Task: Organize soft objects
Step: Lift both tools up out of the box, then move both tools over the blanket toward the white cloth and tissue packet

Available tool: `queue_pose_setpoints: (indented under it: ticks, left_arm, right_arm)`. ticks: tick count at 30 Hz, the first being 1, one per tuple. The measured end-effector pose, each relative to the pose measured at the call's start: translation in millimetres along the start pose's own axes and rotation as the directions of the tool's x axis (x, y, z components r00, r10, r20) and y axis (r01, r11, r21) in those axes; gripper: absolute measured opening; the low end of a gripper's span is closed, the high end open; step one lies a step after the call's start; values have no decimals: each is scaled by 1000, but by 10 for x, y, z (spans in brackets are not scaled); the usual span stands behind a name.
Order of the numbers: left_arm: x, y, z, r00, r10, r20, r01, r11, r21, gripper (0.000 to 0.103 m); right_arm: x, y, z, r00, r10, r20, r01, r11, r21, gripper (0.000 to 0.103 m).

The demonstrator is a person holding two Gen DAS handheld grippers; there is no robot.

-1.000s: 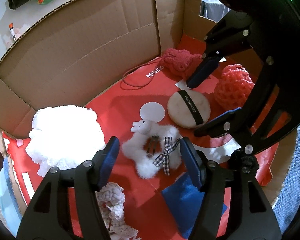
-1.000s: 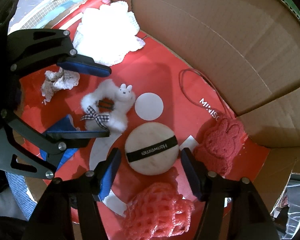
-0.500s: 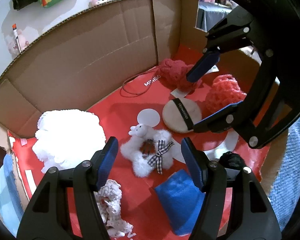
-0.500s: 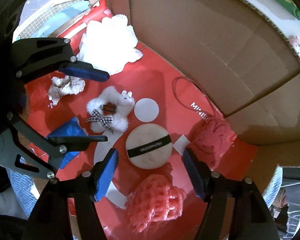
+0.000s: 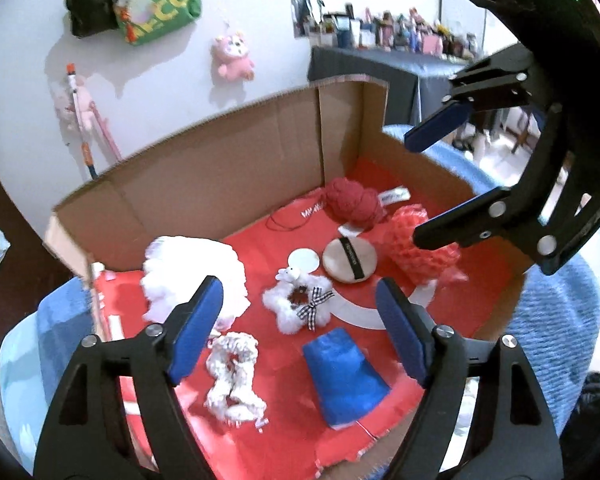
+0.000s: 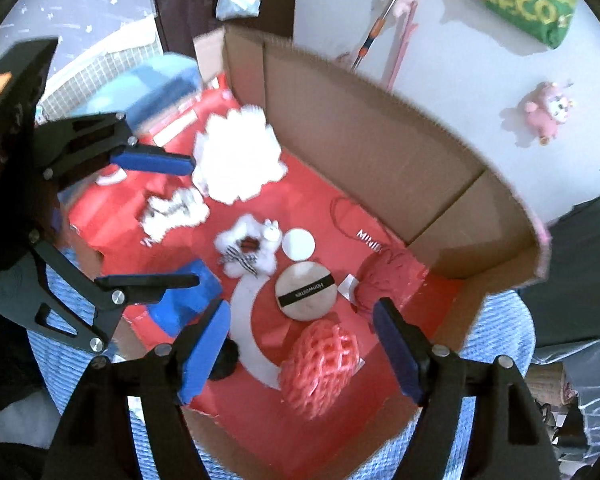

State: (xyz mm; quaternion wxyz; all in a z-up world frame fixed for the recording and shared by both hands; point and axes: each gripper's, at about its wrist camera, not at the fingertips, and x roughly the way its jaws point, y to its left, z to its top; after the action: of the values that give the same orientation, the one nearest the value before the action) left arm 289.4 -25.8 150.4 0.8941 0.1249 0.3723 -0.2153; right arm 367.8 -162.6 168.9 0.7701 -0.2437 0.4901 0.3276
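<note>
A cardboard box (image 5: 236, 168) with a red liner holds the soft objects. In it lie a white fluffy scrunchie (image 5: 284, 312) with a checked bow, a round beige powder puff (image 5: 350, 260), a red knitted bunny (image 5: 354, 202), a coral net ball (image 6: 320, 364), a white fluffy pile (image 5: 196, 276), a white lace scrunchie (image 5: 234, 372) and a blue pouch (image 5: 344, 372). My left gripper (image 5: 298, 300) hangs well above the fluffy scrunchie. Its jaws are opening with nothing between them. Above the puff (image 6: 306, 290), my right gripper (image 6: 300, 316) is also opening and empty.
The box (image 6: 380, 152) rests on a blue knitted mat (image 6: 496, 344). A small black item (image 6: 224, 360) lies by the box's front edge. Behind the box is a white wall with a pink plush (image 5: 232, 56) and a green bag (image 5: 160, 0). A dark table (image 5: 400, 76) stands at the right.
Both grippers have risen away from the box floor, so the objects look smaller and the room's wall has come into view. Both pairs of jaws stand wider than before.
</note>
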Motion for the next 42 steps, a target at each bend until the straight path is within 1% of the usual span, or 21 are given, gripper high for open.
queue_pose_setpoints:
  ticks: [2,5,6,7,9,11,12,14,16,19,22,24,25,27,29,30,33,36,38,39,42]
  left_arm:
    - [-114,3,-21,999,17,29,-16,1000,-14,84]
    - [-365,-15,-94,996,39,86,-35,999,-40,89]
    - [-470,-26,-127,993,45,109,-39,998,-54,90]
    - [-540,-40,-149,991,50,123,-42,997,-63,90]
    - [-689,-93,-220,984,82,159,-69,994,-81,91]
    - [-843,-144,-316,971,109,212,-91,991,-93,98]
    - [-928,-175,-377,964,124,235,-102,989,-104,99]
    - [-1057,-231,-488,952,149,266,-120,985,-124,99]
    - [-1201,-262,-631,940,165,298,-119,979,-165,99]
    - [-1341,-310,-812,926,188,328,-122,969,-213,101]
    - [-1405,-366,-1011,910,232,343,-149,956,-251,102]
    - [-1414,-422,-1141,903,257,344,-168,949,-268,103]
    - [-1405,-450,-1201,901,265,343,-175,946,-273,103]
    - [-1386,-512,-1307,898,274,345,-181,943,-279,103]
    - [-1351,-575,-1408,897,283,340,-188,939,-288,103]
    - [-1341,-605,-1450,896,284,340,-188,939,-289,103]
    - [-1282,-697,-1597,895,293,335,-196,935,-295,103]
    - [-1206,-746,-1697,901,300,314,-204,931,-304,103]
    - [-1153,-773,-1775,905,298,303,-205,930,-304,103]
    - [-1136,-785,-1809,906,299,300,-205,929,-306,103]
    - [-1079,-794,-1928,907,304,290,-204,923,-327,103]
  right_arm:
    - [-128,88,14,999,-15,37,15,1000,13,83]
    - [-418,195,-75,993,-45,106,41,998,46,85]
    - [-510,245,-97,990,-57,132,49,997,59,87]
    - [-556,273,-83,986,-66,151,56,996,67,92]
    - [-732,386,-168,974,-100,204,82,992,91,98]
    - [-917,513,-276,958,-123,258,97,989,112,100]
    - [-977,552,-325,952,-137,275,106,987,124,102]
    - [-1124,682,-454,933,-156,323,110,982,156,102]
    - [-1226,796,-588,911,-188,366,127,975,185,103]
    - [-1341,972,-848,876,-212,432,116,964,238,103]
    - [-1344,1163,-1100,841,-268,469,145,949,282,103]
    - [-1312,1258,-1277,826,-268,496,120,943,309,103]
    - [-1274,1309,-1372,817,-288,500,125,934,334,103]
    - [-1196,1411,-1517,792,-358,495,175,909,379,103]
    - [-1095,1574,-1658,750,-442,492,249,878,409,103]
    - [-1044,1624,-1716,742,-456,491,257,870,420,103]
    - [-837,1715,-1887,742,-458,489,217,855,471,103]
    - [-638,1743,-2029,746,-459,483,184,839,513,103]
    - [-499,1757,-2105,753,-478,453,194,818,541,103]
    - [-430,1764,-2130,756,-482,443,200,815,544,103]
    - [-243,1731,-2214,794,-432,429,135,812,568,103]
